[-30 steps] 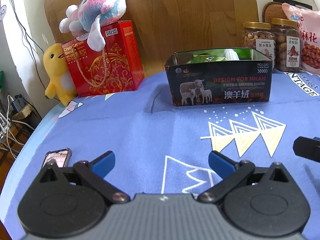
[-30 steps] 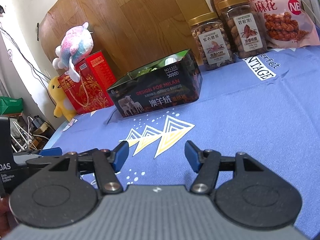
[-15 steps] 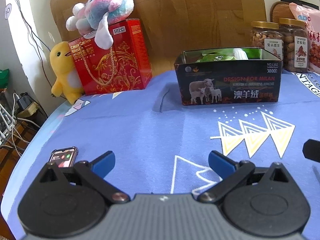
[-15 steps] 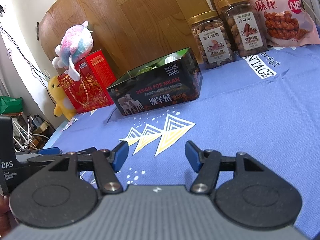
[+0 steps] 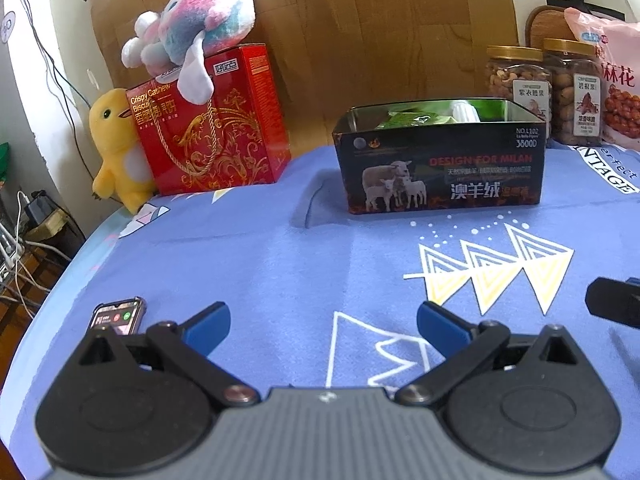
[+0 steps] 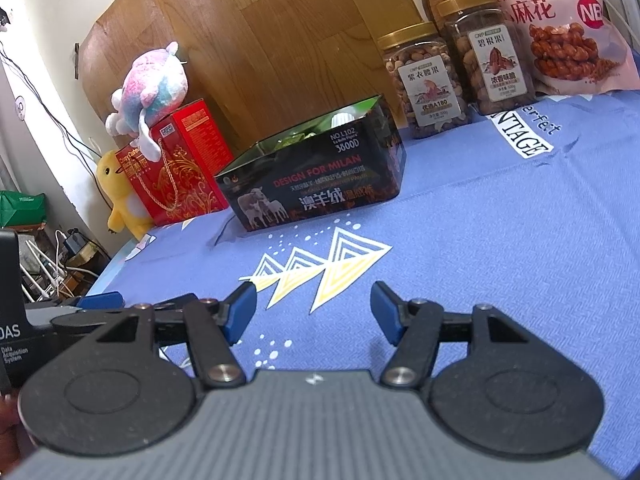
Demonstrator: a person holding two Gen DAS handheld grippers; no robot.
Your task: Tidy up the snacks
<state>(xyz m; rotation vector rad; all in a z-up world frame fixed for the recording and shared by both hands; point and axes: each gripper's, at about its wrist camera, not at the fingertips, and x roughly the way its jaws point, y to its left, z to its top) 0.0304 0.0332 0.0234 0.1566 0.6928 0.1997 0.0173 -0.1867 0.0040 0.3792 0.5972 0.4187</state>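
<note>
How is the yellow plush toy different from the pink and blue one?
The yellow plush toy stands upright on the table beside the red gift box; the pink and blue plush toy lies on top of that box. One is plain yellow with a white belly, the other mottled pink, blue and white. Both are soft toys.

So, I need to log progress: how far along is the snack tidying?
Some green packets already sit in the open black sheep-print tin. Nothing is in hand: the left hand-held gripper and right hand-held gripper are both open. The two gold-lidded nut jars and pink snack bag remain outside.
</note>
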